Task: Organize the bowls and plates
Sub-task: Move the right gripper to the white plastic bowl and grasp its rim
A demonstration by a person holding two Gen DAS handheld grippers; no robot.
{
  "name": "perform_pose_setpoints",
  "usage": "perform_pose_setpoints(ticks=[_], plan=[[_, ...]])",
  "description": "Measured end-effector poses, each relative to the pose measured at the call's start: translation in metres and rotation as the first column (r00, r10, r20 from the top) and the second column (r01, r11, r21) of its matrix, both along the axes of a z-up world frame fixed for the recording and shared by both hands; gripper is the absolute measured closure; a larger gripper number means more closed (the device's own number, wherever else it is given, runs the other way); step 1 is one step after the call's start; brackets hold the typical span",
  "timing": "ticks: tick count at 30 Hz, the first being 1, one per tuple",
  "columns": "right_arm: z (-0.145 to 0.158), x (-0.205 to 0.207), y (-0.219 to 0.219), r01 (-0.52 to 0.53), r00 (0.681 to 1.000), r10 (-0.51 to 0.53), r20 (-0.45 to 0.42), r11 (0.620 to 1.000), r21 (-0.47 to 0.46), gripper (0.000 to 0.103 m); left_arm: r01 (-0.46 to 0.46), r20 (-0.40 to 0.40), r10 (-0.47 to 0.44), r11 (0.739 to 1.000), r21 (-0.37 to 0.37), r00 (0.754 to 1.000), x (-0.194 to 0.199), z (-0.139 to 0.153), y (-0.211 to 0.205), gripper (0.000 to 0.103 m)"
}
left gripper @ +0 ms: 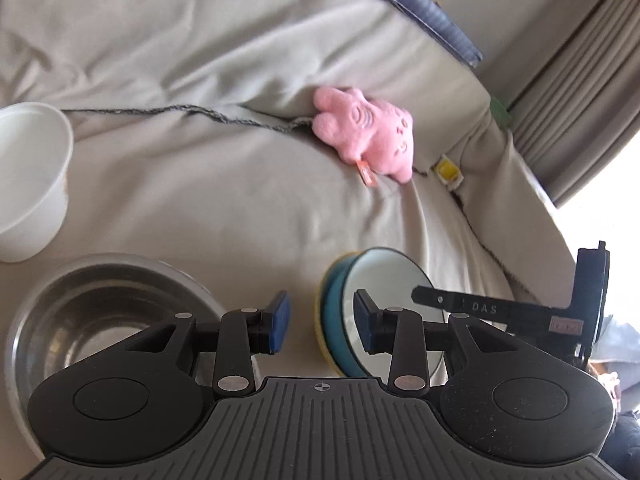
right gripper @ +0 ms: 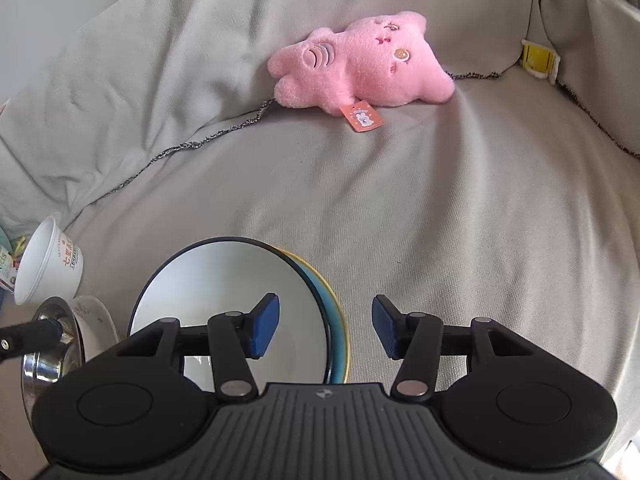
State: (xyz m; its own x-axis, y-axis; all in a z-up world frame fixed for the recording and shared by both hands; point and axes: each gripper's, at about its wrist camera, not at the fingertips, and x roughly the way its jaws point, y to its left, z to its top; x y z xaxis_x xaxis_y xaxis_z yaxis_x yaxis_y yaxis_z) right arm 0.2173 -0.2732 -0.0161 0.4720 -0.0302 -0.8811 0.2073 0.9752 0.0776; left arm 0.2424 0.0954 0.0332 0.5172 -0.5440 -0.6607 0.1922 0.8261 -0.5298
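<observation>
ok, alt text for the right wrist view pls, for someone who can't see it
An open right gripper hovers over a stack of plates, white on top of blue and yellow, on a beige sofa cover. A pink plush toy lies further back; at the left edge sit a white paper bowl and a steel bowl.

Looked like a home living rm: grey-covered sofa (right gripper: 400, 208), pink plush toy (right gripper: 360, 68), curtains (left gripper: 580, 92) by bright window.

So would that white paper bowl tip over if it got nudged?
Probably. The paper bowl already leans on the soft sofa cover, and its base looks narrower than its rim. It looks thin and empty, so likely light and easily crushed.
</observation>
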Motion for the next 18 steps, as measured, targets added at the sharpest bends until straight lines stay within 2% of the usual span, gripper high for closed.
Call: perform_pose_setpoints(ticks=[2,5,8,10,14,15,18], plan=[[0.006,0.004,0.016,-0.027,1.0,0.027,-0.009,0.998,-0.06,0.051,-0.046,0.018,0.046,0.999,-0.022,0.999,0.0,0.0,0.027,0.065],[0.015,0.015,0.048,-0.089,0.996,0.086,-0.024,0.985,-0.149,0.05,-0.133,0.04,0.133,0.991,-0.017,0.99,0.002,0.01,0.074,0.065],[0.025,0.035,0.08,-0.112,0.994,0.11,-0.022,0.982,-0.153,0.042,-0.255,0.099,0.255,0.967,-0.01,0.962,-0.002,0.024,0.129,0.065],[0.029,0.051,0.104,-0.124,0.992,0.12,-0.032,0.982,-0.142,0.038,-0.344,0.126,0.34,0.939,0.01,0.932,-0.005,0.025,0.166,0.065],[0.029,0.077,0.172,-0.221,0.975,0.215,-0.056,0.963,-0.157,0.029,-0.535,0.072,0.532,0.844,0.033,0.844,-0.005,0.001,0.227,0.065],[0.028,0.081,0.188,-0.244,0.97,0.238,-0.058,0.958,-0.152,0.023,-0.554,0.051,0.552,0.832,0.025,0.832,-0.004,-0.007,0.236,0.065],[0.02,0.095,0.24,-0.305,0.951,0.298,-0.079,0.947,-0.099,0.02,-0.579,0.01,0.579,0.816,0.002,0.815,0.004,-0.027,0.252,0.065]])
